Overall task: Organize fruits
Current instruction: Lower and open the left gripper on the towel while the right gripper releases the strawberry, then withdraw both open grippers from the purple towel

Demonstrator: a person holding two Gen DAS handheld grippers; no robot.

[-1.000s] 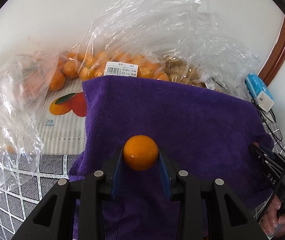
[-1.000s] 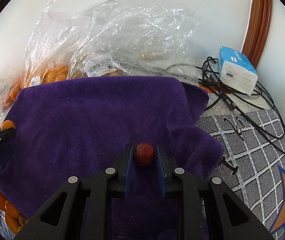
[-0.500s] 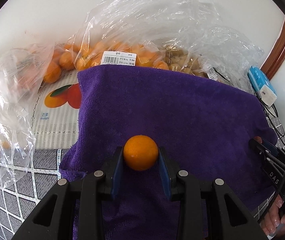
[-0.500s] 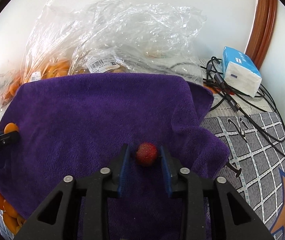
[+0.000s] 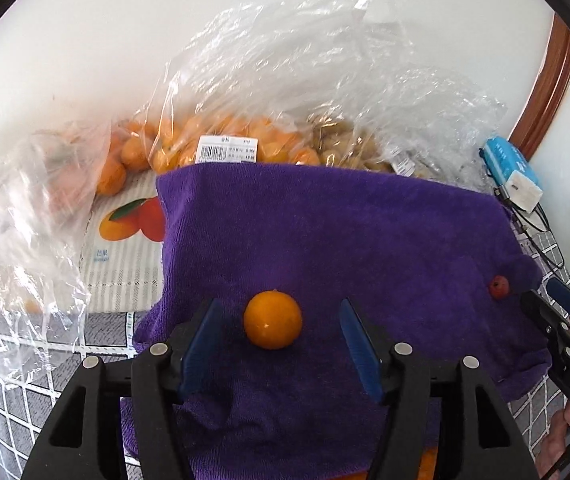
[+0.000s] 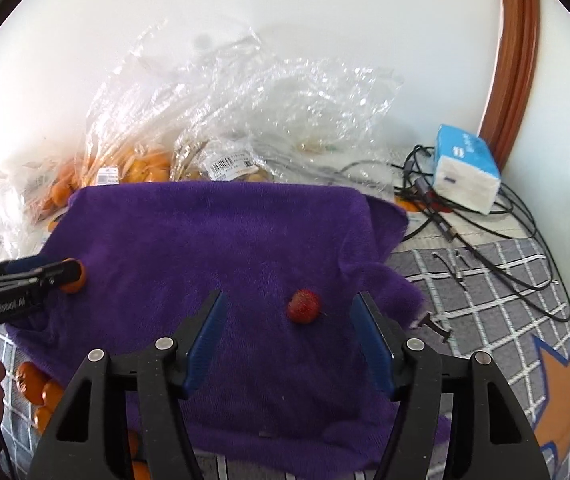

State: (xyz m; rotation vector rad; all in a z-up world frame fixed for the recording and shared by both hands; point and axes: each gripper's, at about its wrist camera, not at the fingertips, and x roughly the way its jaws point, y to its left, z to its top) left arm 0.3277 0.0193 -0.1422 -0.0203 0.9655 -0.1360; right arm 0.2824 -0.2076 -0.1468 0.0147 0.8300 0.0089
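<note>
A small orange fruit lies on the purple towel, between the wide-open fingers of my left gripper, touching neither. A small red berry lies on the same towel between the open fingers of my right gripper, also free. The berry shows at the towel's right edge in the left wrist view, by the right gripper's tips. The orange fruit shows at the left in the right wrist view, partly behind the left gripper.
Clear plastic bags of orange fruits and brown ones pile against the wall behind the towel. A fruit-printed box lies left. A blue tissue pack and black cables lie right. Loose oranges lie below the towel's left edge.
Both grippers opened wide and let go: the orange fruit and the red berry now rest on the towel. Both grippers drew back slightly.
</note>
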